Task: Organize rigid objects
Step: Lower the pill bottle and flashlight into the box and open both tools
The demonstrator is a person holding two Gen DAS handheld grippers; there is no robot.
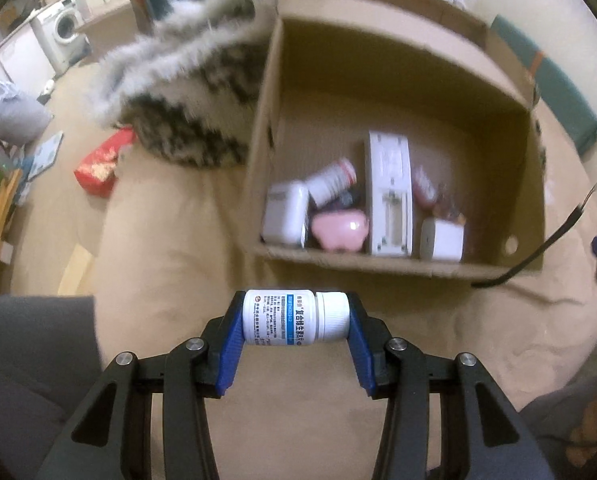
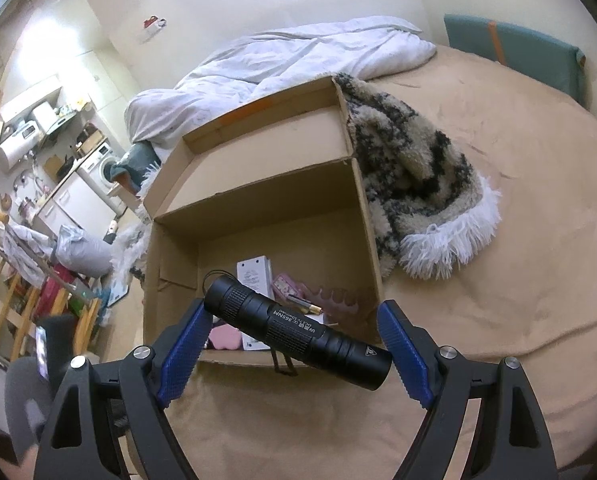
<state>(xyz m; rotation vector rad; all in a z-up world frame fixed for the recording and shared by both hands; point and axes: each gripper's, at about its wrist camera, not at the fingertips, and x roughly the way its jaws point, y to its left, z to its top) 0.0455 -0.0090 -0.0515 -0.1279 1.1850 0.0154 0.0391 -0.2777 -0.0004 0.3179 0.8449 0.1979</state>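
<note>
Brown corrugated cardboard forms the open box (image 1: 394,92) standing on a tan bedspread (image 1: 170,240), with a shaggy cream-and-black fringed rug (image 1: 194,120) bunched against its side. The left gripper (image 1: 296,318) hangs in front of the box's near wall, its blue ribbed pads closed partway on a small white plastic pill bottle with a blue-striped label (image 1: 294,318), held crosswise, base against one pad and cap against the other. Inside the box lie a long white rectangular device (image 1: 390,196), a pink rounded case (image 1: 340,230), a white bottle with a red band (image 1: 332,180) and a white adapter block (image 1: 284,212). The right gripper (image 2: 294,344), jaws spread wide, holds a black ribbed cylindrical flashlight (image 2: 298,330) slantwise between its pads, above the box's near edge. A rumpled white duvet (image 2: 282,60) lies beyond.
</note>
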